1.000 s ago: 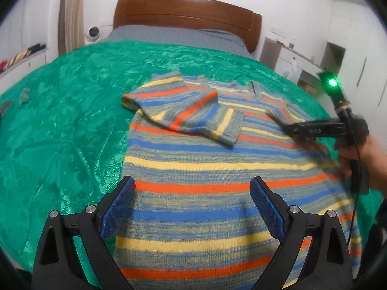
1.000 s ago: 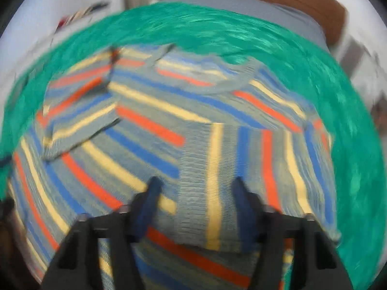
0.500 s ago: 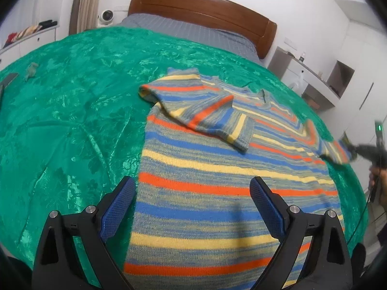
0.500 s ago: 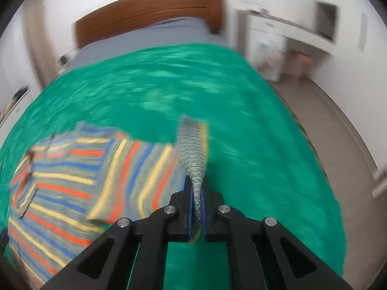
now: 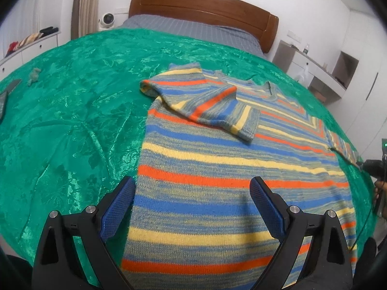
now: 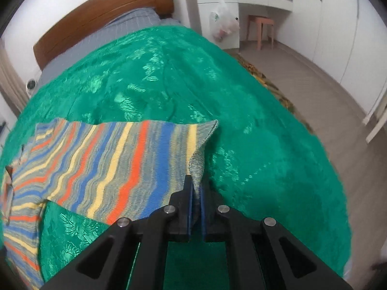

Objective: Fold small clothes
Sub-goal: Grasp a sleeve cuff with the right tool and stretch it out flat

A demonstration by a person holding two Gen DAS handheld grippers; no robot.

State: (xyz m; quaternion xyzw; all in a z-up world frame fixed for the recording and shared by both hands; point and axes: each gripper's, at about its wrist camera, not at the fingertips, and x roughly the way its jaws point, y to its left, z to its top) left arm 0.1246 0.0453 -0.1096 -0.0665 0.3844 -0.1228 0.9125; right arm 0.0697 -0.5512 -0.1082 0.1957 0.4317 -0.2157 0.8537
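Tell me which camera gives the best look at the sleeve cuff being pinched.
The right wrist view: the right gripper is shut on the sleeve cuff, close and sharp. The left wrist view shows that sleeve only small at its far right edge.

A green bedspread (image 5: 72,120) covers the bed, with a wooden headboard (image 5: 203,2) behind. A plastic bag (image 6: 223,23) hangs beside a pink stool (image 6: 262,30).

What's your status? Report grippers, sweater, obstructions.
Left gripper open above sweater. Right gripper shut on sleeve cuff, sleeve stretched out sideways. Other sleeve folded in. Nothing obstructing.
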